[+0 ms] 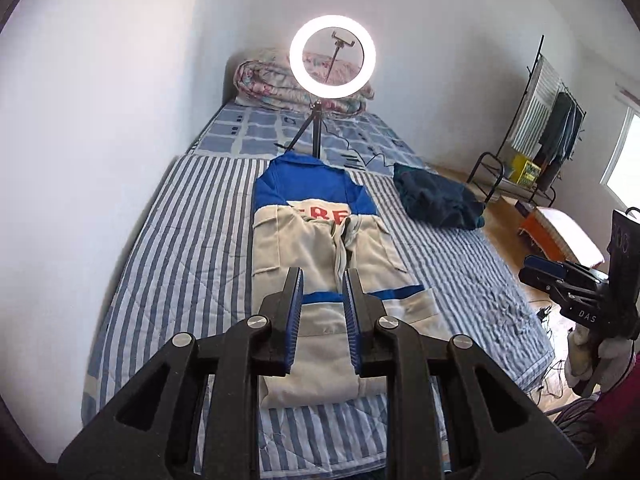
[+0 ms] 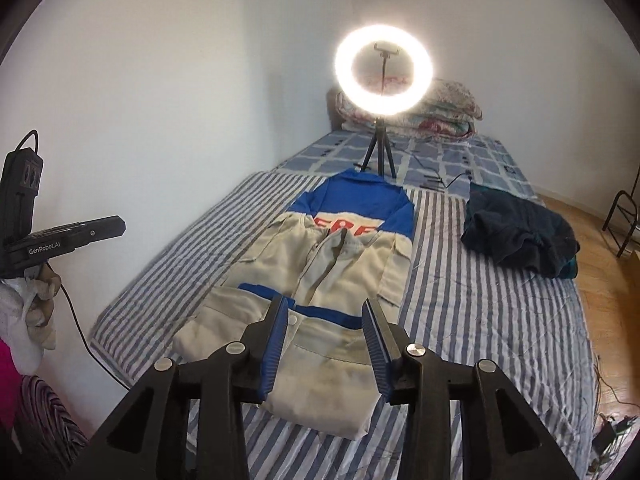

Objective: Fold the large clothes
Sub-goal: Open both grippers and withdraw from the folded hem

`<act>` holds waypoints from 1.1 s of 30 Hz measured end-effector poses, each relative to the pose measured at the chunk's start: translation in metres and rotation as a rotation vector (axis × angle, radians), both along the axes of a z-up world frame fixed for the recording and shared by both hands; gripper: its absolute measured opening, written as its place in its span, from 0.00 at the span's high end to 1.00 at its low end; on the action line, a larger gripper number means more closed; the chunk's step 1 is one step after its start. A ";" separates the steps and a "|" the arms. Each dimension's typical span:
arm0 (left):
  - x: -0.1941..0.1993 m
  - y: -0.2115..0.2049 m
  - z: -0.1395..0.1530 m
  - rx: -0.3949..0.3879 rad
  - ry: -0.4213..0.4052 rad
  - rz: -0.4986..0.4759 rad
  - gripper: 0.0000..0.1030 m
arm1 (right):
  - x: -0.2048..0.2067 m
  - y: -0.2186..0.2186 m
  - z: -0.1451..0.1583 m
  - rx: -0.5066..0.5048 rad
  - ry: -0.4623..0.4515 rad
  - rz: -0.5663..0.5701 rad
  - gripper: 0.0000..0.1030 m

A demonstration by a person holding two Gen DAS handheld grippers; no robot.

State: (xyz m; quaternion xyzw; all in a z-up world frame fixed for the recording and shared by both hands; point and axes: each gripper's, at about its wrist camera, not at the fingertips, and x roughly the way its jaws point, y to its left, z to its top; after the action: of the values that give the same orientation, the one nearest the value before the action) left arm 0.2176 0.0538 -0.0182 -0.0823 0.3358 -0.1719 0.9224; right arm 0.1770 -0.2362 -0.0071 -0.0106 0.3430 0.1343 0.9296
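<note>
A beige and blue work jacket (image 1: 320, 248) with red letters lies on the striped bed cover (image 1: 180, 240), sleeves folded in and its lower part turned up over the body. My left gripper (image 1: 323, 276) hangs above its near end, open, with nothing between the blue pads. In the right wrist view the same jacket (image 2: 320, 272) lies below my right gripper (image 2: 326, 304), which is open wider and also holds nothing. Each gripper shows at the edge of the other's view, held by a gloved hand (image 2: 38, 312).
A lit ring light (image 1: 333, 57) on a tripod stands on the bed behind the jacket's collar. A folded quilt (image 1: 272, 84) lies at the headboard. A dark blue garment pile (image 1: 438, 198) sits right of the jacket. A white wall runs along the left; a clothes rack (image 1: 536, 136) stands far right.
</note>
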 end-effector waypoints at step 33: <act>0.165 -0.007 0.072 -0.022 0.068 -0.074 0.69 | 0.139 -0.068 0.055 0.053 0.043 -0.017 0.47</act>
State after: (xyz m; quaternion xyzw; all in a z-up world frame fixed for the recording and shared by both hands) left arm 0.3826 0.0470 0.0535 -0.0858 0.3679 -0.2069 0.9025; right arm 0.3160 -0.3047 0.0475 0.0199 0.3593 0.1358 0.9231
